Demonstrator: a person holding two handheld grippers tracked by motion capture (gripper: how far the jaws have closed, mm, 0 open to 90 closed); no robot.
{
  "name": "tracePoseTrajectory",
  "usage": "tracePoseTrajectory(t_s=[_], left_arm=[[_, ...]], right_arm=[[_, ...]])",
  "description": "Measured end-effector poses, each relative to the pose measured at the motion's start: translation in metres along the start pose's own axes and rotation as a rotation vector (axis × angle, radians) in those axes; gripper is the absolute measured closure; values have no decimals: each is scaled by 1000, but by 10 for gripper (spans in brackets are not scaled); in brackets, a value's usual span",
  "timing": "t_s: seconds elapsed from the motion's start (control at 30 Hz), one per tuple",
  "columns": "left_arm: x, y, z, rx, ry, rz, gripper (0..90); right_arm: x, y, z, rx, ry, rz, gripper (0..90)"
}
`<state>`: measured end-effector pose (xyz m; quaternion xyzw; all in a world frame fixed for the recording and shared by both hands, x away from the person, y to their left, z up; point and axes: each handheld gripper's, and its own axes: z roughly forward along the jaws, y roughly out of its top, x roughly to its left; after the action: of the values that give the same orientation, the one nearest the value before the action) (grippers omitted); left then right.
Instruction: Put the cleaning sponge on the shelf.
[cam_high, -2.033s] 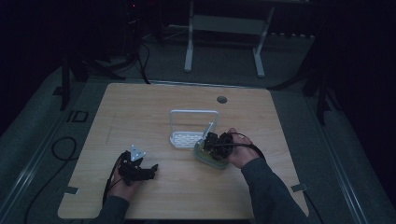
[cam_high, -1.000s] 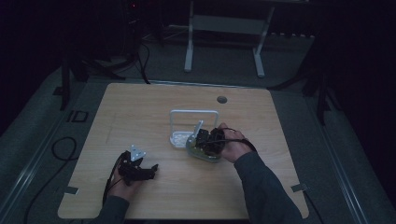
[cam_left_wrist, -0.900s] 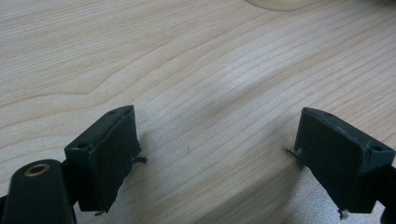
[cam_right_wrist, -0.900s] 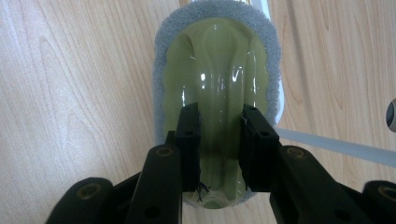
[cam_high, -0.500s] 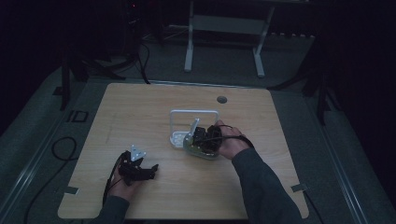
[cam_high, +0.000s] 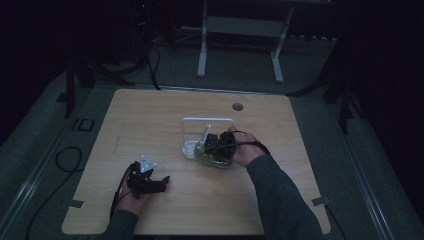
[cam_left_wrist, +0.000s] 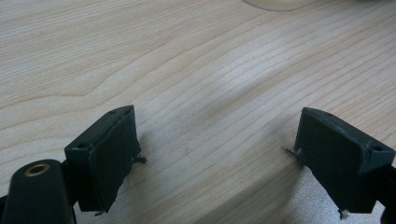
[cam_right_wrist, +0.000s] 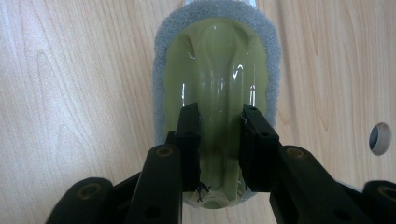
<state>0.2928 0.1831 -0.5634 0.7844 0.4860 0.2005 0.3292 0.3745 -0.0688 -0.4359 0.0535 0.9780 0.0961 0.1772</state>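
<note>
Between the jaws of the right gripper sits a translucent yellow-green plastic scrubber with a grey abrasive pad round its edge; the jaws are clamped on the raised central ridge of its handle, one pad on each side. The scrubber extends straight ahead of this gripper, its grey border visible on both flanks and at the far end. Beneath it lies the light wood-grain counter, with a round cable hole off to the gripper's right.

From the high view, the right gripper holds the scrubber just above or on the counter; contact cannot be confirmed. Immediately beyond it stands a white wire-frame rack with an upright loop handle, touching or just beside the scrubber.

Well apart, nearer the person, the left gripper rests low over the counter. Its jaws stand wide apart with nothing between them, bare wood ahead of them.
</note>
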Motion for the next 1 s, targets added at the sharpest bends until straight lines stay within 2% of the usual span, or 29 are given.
tracePoseTrajectory(t_s=[0.4, 1.0], left_arm=[[0, 0, 0, 0, 0, 0, 135], [0, 0, 0, 1, 0, 0, 135]], right_arm=[[-6, 2, 4, -7, 9, -23, 717], [-10, 21, 8, -16, -3, -83, 717]])
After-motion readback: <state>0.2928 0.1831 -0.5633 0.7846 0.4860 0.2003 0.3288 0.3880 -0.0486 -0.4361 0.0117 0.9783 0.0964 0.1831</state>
